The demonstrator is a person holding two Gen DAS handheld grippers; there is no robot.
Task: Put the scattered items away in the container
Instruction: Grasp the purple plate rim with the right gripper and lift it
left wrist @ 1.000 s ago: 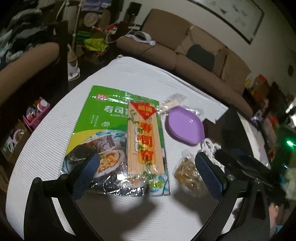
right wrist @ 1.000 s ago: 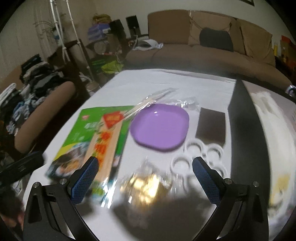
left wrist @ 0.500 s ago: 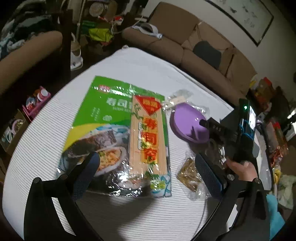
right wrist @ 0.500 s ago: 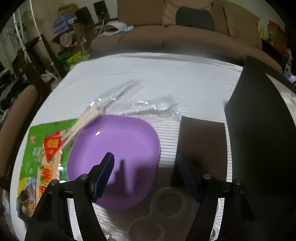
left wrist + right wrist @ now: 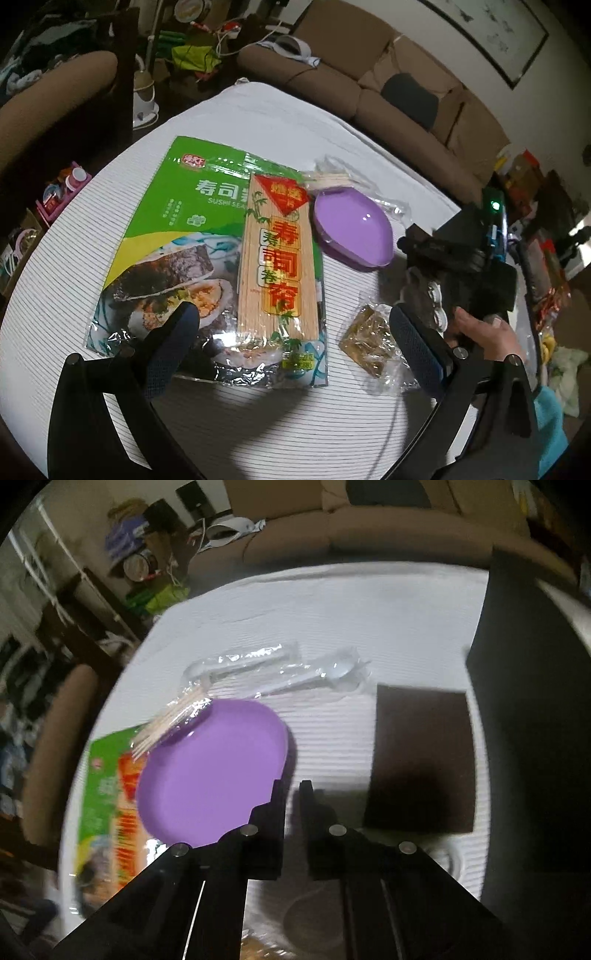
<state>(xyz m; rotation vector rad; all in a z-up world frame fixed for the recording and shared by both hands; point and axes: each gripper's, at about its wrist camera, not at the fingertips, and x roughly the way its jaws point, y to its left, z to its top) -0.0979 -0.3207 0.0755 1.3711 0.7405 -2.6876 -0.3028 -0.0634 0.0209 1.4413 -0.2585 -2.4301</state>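
The table (image 5: 258,122) under its white striped cloth is filling both views. In the right wrist view the dark container (image 5: 535,701) is standing at 3 o'clock, its top and far side cut off by the frame. It is looming larger than a second ago.

The green seaweed pack (image 5: 177,206) is lying where it lay before, with the bamboo rolling mat (image 5: 280,266) on its right half. The left gripper (image 5: 291,314) is still hovering above them, its fingers spread wide and gripping nothing.

The purple plate (image 5: 351,229), at 1 o'clock of the mat, is keeping its place. The right gripper (image 5: 293,790), a second ago wide open and farther back, is now sitting at the plate's right rim with its fingers drawn close together. Whether the rim is pinched between them cannot be told, since the left finger is covering that edge. In the left wrist view this gripper and the person's hand (image 5: 484,332) are now showing at 3 o'clock, where only the table showed before.

A dark flat pad (image 5: 421,760) is lying between plate and container. The white ring mould (image 5: 436,295), earlier in plain view ahead of the right gripper, is now mostly hidden under it. The clear snack packet (image 5: 373,339) is resting at 3 o'clock of the mat's near end. A wrapped bundle of wooden sticks (image 5: 173,720) is touching the plate's far rim, and a wrapped plastic spoon (image 5: 332,672) is lying beyond it, blurred.
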